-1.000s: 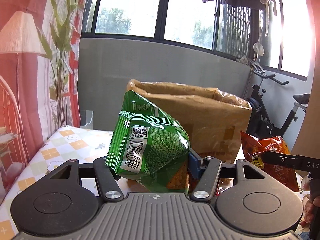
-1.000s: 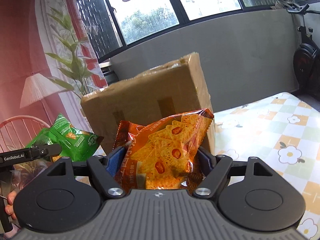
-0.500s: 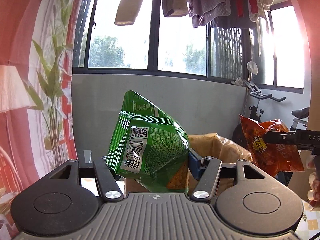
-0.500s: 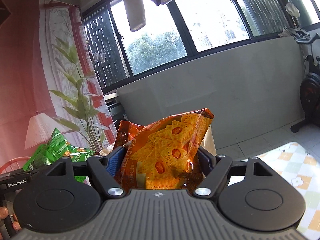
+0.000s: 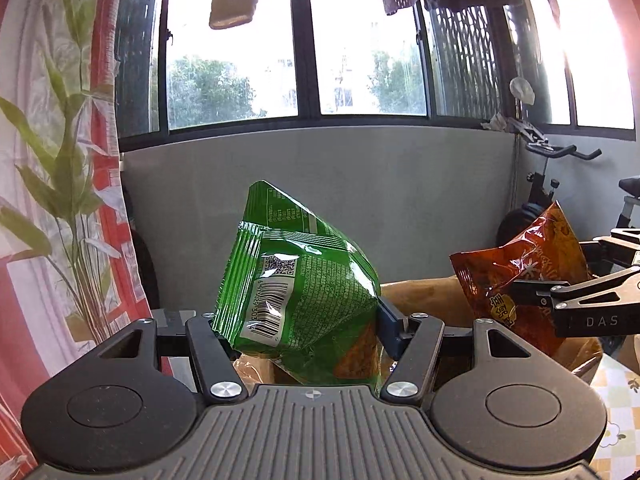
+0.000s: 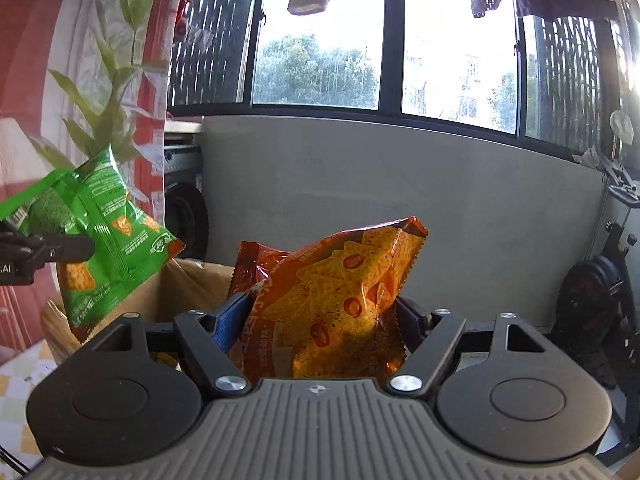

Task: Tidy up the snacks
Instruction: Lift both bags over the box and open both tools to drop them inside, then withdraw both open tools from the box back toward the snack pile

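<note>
A grey-walled balcony room with tall windows and hanging laundry lies behind everything. Nearest, the left gripper (image 5: 298, 328) pinches a green snack bag (image 5: 296, 300) between its fingers, and the right gripper (image 6: 324, 320) pinches an orange chip bag (image 6: 340, 300). Both bags hang above the open cardboard box (image 6: 192, 284); an exercise bike (image 5: 560, 184) stands beyond.

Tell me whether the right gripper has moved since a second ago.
Yes. The right gripper, with the orange bag, rose: the cardboard box sank below it.
</note>
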